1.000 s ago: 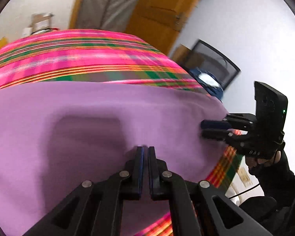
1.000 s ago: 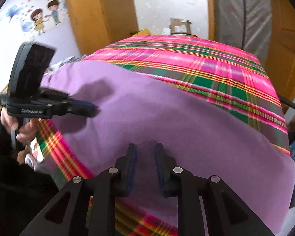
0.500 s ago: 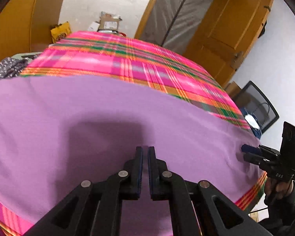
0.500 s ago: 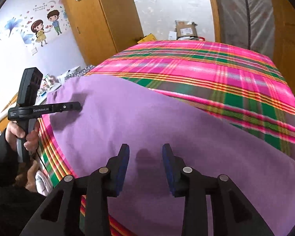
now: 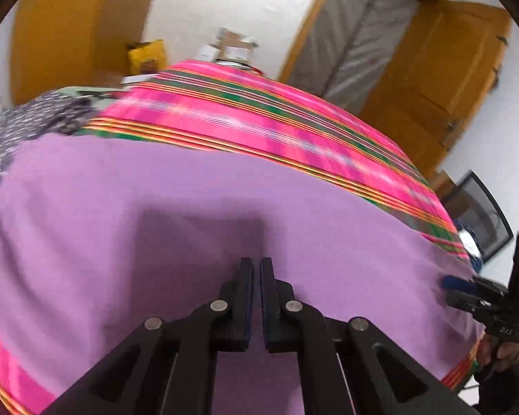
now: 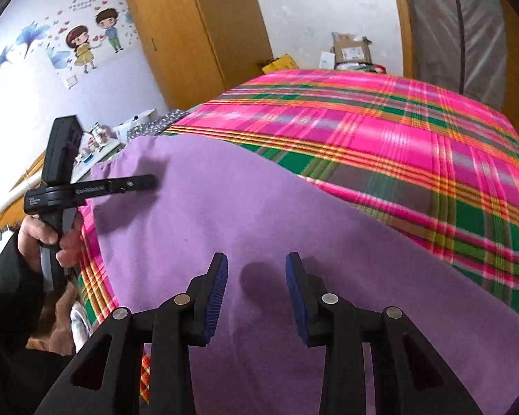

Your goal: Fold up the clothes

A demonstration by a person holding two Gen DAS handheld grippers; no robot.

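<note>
The left claw (image 5: 256, 263) is pressed together with nothing pinched, held over the purple garment (image 5: 190, 214). The right claw (image 6: 256, 269) is spread, nothing between its pads, held above the same garment (image 6: 259, 207). The garment is laid flat across the near part of the pink plaid bedspread (image 6: 398, 131).

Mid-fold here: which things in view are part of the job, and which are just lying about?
Part of the job:
- purple garment, spread flat
- left gripper, shut, empty
- right gripper, open, empty
- plaid bed cover under the garment

Lying about:
- dark patterned cloth at the bed's edge
- cardboard boxes beyond the bed
- wardrobe
</note>
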